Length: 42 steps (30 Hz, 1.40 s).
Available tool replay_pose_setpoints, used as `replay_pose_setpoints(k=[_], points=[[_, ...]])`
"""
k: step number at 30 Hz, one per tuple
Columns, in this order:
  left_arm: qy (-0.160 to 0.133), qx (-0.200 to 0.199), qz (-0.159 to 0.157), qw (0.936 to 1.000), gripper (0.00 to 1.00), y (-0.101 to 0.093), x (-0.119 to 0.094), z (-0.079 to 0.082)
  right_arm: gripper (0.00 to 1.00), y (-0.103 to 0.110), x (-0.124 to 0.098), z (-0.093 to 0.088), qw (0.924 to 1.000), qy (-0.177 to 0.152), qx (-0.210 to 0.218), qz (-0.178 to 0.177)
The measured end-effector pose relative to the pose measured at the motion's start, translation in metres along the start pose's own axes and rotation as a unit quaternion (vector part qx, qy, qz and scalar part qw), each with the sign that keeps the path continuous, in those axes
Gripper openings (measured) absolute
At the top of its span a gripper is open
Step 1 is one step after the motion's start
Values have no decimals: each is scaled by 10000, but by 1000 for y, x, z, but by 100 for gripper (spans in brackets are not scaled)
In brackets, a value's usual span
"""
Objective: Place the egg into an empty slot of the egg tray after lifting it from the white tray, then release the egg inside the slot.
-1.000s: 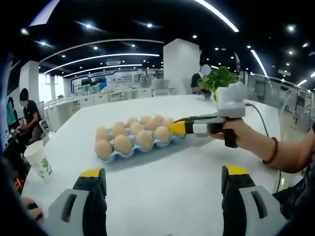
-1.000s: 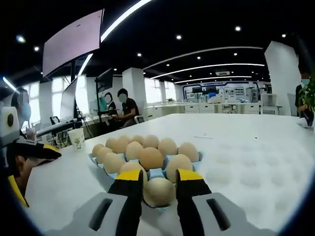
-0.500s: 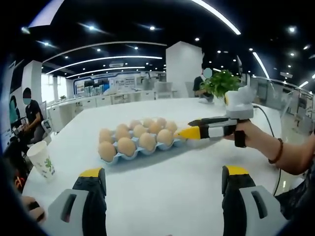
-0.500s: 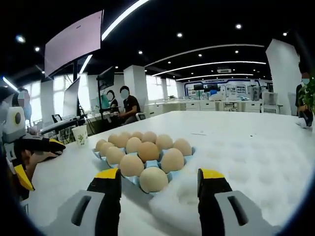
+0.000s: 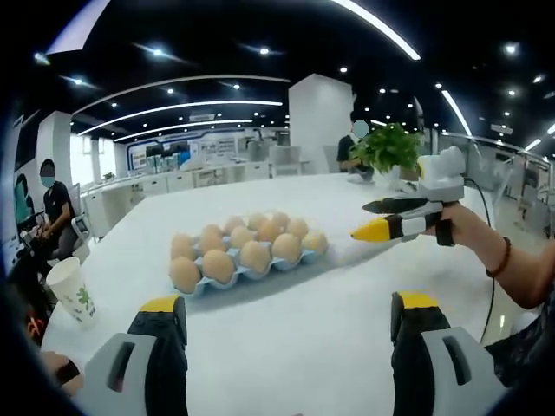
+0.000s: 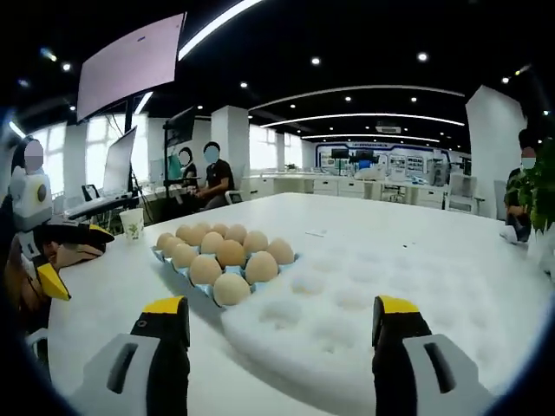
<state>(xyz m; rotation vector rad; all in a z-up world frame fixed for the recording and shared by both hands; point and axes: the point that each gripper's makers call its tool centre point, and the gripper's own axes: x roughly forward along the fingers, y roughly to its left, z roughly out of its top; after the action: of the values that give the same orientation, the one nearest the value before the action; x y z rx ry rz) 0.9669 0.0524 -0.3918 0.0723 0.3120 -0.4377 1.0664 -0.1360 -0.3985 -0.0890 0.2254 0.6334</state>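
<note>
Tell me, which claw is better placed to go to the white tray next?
Right. The right claw, open, points at the white tray just ahead; the left claw sits beyond the egg tray.

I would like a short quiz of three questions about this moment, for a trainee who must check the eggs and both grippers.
1. True or false: the right gripper holds a pale egg.
2. The blue moulded egg tray stands on: A) the floor, B) the white table, C) a chair.
3. Which object stands near the table edge, beyond the eggs, in the right gripper view?

Key: 1. False, its fingers are apart and empty. 2. B. 3. The white paper cup.
</note>
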Motion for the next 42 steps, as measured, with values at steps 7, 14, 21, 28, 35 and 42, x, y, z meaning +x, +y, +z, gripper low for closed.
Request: replay_pose_setpoints(k=[7,14,21,28,35,42], points=[[-17,23,-18,10000,100,-4,2,3,95,-16,-25,-3,9998,66,-177,-117],[23,28,13,10000,100,-5,6,0,97,-28,-50,-11,9991,225,-311,-159],[25,71,47,10000,100,-5,6,0,98,-33,-72,-20,9985,357,-354,-194],[48,147,37,9999,100,-5,5,-1,98,-34,-98,-28,9986,450,-214,-204],[29,94,-57,9999,100,-9,3,-3,98,-35,-126,-31,9992,305,-49,-267],[54,116,-10,9999,100,-5,-4,-7,98,-38,-142,-44,9986,399,-18,-343]])
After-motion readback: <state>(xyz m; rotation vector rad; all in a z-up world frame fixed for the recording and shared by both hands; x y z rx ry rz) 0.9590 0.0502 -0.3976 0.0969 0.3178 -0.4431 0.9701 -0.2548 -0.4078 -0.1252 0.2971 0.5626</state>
